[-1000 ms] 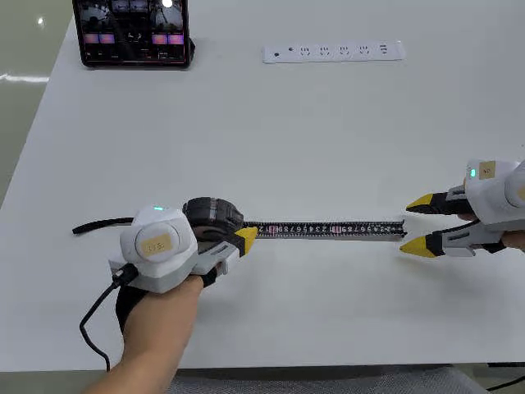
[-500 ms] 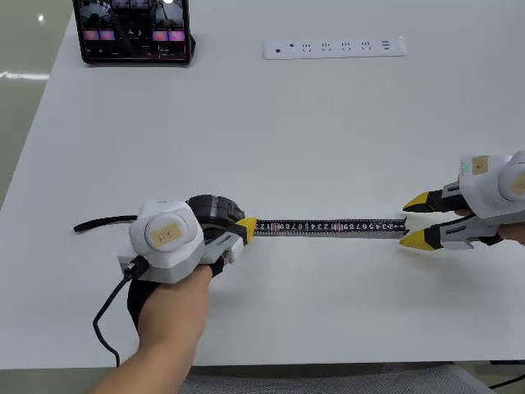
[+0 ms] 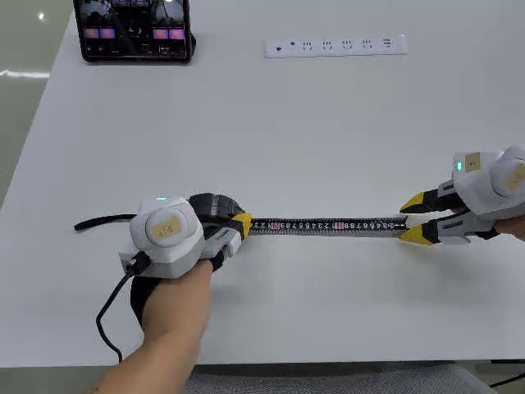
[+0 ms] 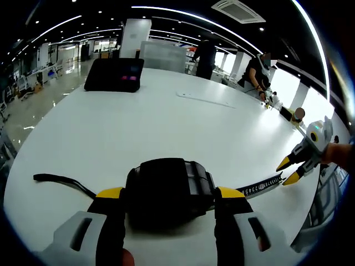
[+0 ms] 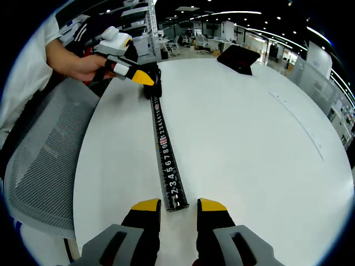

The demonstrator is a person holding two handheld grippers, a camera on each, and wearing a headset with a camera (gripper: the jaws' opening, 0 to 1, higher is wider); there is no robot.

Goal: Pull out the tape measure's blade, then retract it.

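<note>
Left gripper (image 4: 170, 194) around blocky black tape measure (image 3: 213, 208), flat numbered blade (image 3: 328, 226) outstretched.

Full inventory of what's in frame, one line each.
tape measure case: 1, black, near left, between left jaws
blade: 1, black, pulled out flat toward the right
strap: 1, black, trailing left of case
power strip: 1, white, far side
tablet: 1, black, far left corner
table: 1, white, under everything
chair: 1, grey mesh, near edge
cable: 1, black, off left gripper
left gripper: 1, white, yellow jaws shut on case
right gripper: 1, white, yellow jaws open astride blade's end
</note>
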